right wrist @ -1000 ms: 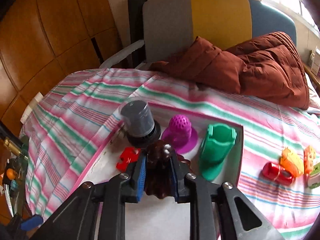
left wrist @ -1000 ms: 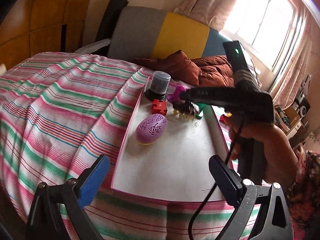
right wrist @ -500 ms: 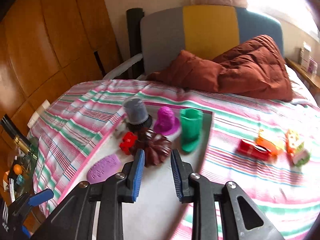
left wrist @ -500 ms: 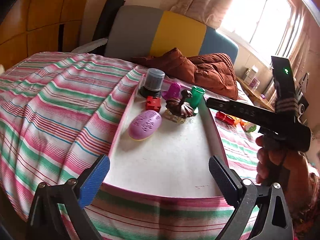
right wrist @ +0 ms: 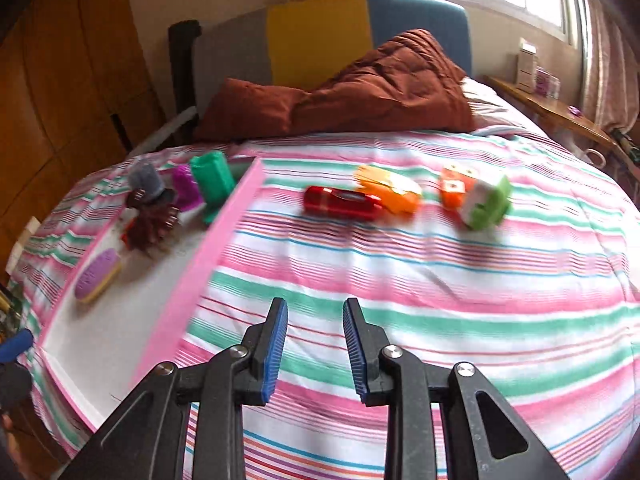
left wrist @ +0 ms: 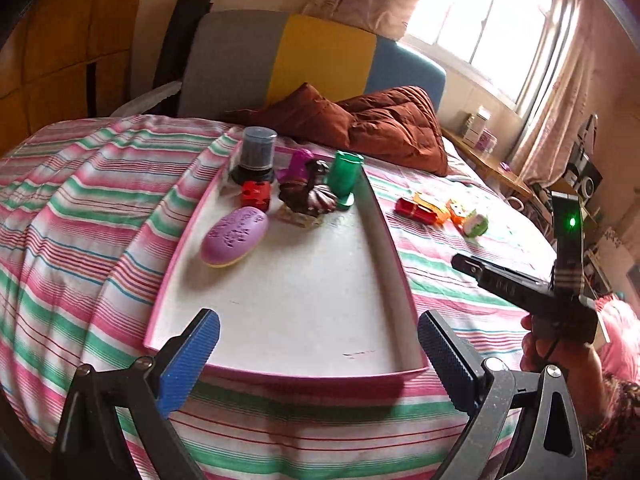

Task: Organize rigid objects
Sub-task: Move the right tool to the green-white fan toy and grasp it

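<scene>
A white tray with a pink rim [left wrist: 394,240] lies on the striped bed. At its far end stand a grey-black canister [left wrist: 258,152], a purple piece [left wrist: 298,162], a green cup [left wrist: 345,174], a dark brown fluted figure [left wrist: 308,196], a red block [left wrist: 256,194] and a purple oval [left wrist: 234,236]. A red cylinder [right wrist: 340,202], an orange toy [right wrist: 390,188], an orange cube [right wrist: 456,186] and a green-white piece [right wrist: 486,200] lie on the bedspread. My right gripper [right wrist: 315,344] hovers over the bedspread short of them, jaws opening, nothing between them. My left gripper [left wrist: 316,352] is open and empty over the tray's near edge.
A brown quilt [right wrist: 360,92] is bunched at the head of the bed before a grey, yellow and blue headboard [left wrist: 320,60]. A wooden shelf [right wrist: 560,108] runs along the right under the window. A person's hand [left wrist: 560,356] holds the right gripper's body.
The right gripper let go of the brown figure, which now stands on the tray, and swung right off the tray over the bedspread. The left gripper shifted slightly.
</scene>
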A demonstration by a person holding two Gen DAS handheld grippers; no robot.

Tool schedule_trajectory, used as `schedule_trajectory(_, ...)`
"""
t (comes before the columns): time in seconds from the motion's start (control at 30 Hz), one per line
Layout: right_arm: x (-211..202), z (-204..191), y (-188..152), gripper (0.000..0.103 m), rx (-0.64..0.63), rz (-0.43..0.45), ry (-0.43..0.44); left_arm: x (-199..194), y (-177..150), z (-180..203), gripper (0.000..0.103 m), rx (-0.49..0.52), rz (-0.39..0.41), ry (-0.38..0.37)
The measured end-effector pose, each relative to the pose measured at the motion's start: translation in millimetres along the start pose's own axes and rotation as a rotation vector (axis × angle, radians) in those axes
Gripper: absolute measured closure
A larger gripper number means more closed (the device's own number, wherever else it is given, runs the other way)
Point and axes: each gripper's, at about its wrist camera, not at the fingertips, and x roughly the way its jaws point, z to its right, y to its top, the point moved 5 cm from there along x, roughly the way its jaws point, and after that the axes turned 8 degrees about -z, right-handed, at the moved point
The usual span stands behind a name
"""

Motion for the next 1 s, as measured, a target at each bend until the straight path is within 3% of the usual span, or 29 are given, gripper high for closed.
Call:
schedule_trajectory(0.17, -9, 34, -15, 0.075, 0.019, 0.041, -0.087, 2, 0, 23, 0.003, 0.05, -0.011, -0.025)
schedule_trajectory(0.37, -5, 67, -15, 0.074, 0.091, 0.024, -0.087, 12, 3, 58, 0.003, 0.122, -0.041, -0.055)
schedule_trajectory(0.53, -8, 93, 12, 0.073, 0.166, 0.062, -0.092, 15, 8, 83, 0.003, 0.167, -0.048, -0.083)
schedule_trajectory(0.7, -4, 124, 52, 0.062, 0.309, 0.088, -0.043, 14, 6, 92, 0.003, 0.194, -0.039, -0.076)
schedule_trajectory(0.93, 35, 154, 85, 0.059, 0.505, 0.029, 0.006, 18, 7, 82, 0.002, 0.171, -0.057, -0.044)
schedule_trajectory(1.0, 45, 159, 88, 0.058, 0.533, 0.012, -0.015, 18, 7, 80, 0.002, 0.167, -0.058, -0.037)
